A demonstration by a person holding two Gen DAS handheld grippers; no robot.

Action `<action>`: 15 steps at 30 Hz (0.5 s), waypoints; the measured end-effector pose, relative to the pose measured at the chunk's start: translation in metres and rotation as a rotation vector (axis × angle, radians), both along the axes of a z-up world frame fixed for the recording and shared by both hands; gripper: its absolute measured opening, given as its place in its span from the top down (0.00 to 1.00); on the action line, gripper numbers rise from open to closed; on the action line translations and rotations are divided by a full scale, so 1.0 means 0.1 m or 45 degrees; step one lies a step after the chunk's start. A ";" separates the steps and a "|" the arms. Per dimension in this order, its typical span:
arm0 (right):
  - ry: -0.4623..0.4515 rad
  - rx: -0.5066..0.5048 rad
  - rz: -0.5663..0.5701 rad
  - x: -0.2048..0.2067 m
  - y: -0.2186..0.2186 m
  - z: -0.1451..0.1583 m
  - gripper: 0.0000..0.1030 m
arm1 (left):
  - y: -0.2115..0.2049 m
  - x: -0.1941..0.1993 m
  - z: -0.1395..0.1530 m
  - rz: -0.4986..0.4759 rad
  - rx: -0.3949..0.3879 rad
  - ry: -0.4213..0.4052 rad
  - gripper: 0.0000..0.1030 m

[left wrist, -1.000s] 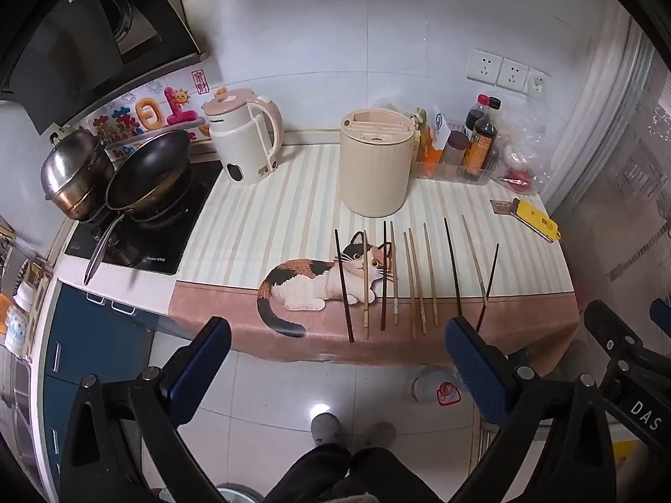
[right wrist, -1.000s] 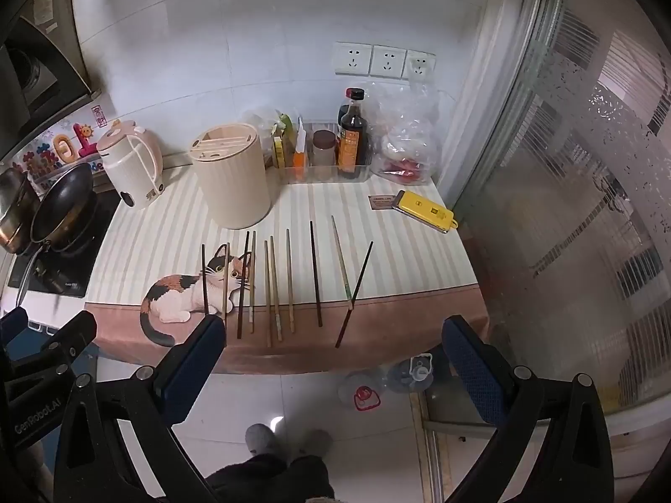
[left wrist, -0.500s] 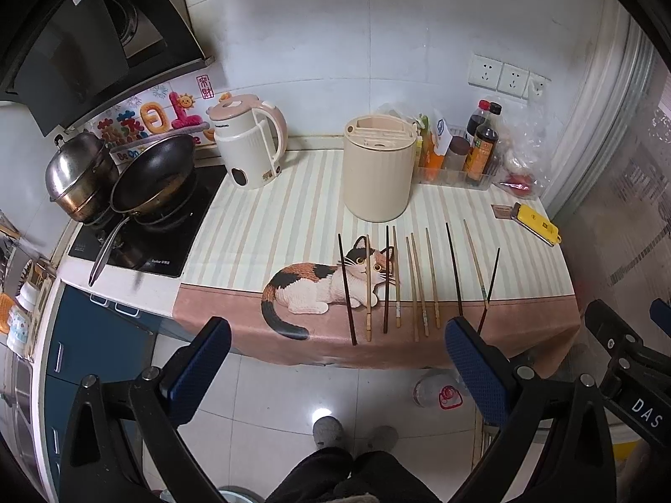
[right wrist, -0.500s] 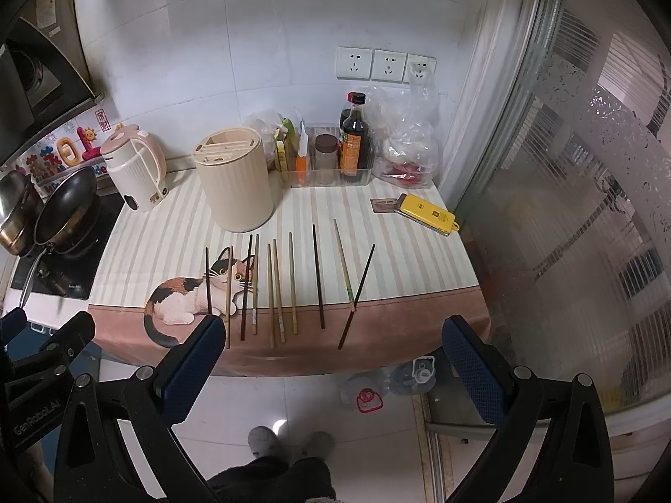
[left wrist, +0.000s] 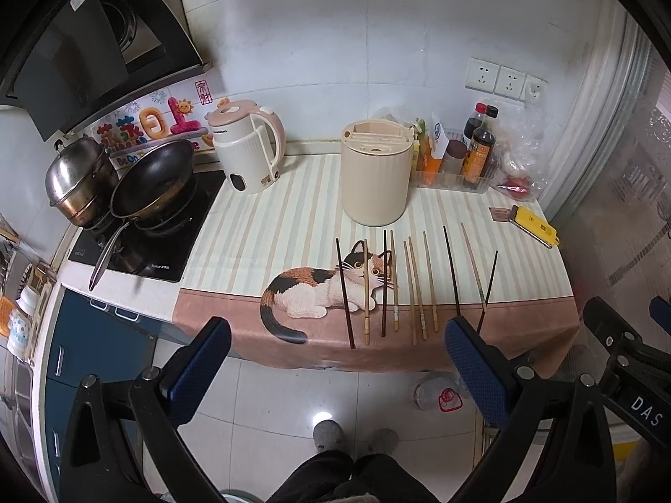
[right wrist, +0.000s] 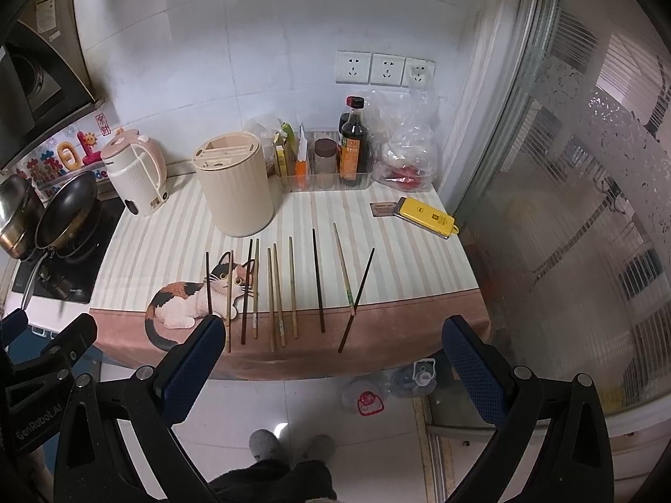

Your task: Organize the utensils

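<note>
With both jaws spread and empty, I should approach the chopsticks point(left wrist: 413, 289) square-on, then lift toward the holder point(left wrist: 375, 174).

Both views have drawn slightly nearer the table point(left wrist: 293, 218): the chopsticks point(left wrist: 427, 281) and holder point(left wrist: 375, 176) sit a touch lower in frame than a second ago (a small drift only). Both grippers, left gripper point(left wrist: 335, 373) and right gripper point(right wrist: 331, 371), gape as wide as before.

wooden chopsticks point(left wrist: 430, 281), matt plastic holder point(left wrist: 375, 176), glossy floor tiles point(left wrist: 293, 398)
</note>
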State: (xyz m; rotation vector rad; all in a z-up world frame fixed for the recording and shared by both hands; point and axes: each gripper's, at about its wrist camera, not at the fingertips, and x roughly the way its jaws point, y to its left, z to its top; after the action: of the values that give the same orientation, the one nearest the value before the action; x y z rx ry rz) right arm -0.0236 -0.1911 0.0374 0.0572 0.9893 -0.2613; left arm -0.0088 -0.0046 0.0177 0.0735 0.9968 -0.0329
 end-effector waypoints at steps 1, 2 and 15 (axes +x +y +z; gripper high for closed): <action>-0.002 -0.002 0.001 0.01 0.00 0.01 0.00 | 0.00 0.00 0.00 0.000 -0.002 -0.001 0.00; -0.003 -0.005 0.002 0.01 0.00 0.02 0.00 | 0.00 -0.03 -0.01 -0.002 -0.002 -0.004 0.00; -0.025 -0.010 0.004 -0.03 -0.02 0.01 0.00 | -0.02 -0.02 -0.01 -0.004 -0.008 -0.009 0.00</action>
State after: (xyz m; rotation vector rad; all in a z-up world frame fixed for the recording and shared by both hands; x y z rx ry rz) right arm -0.0268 -0.1934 0.0380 0.0513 0.9688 -0.2612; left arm -0.0106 -0.0065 0.0171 0.0695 0.9893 -0.0382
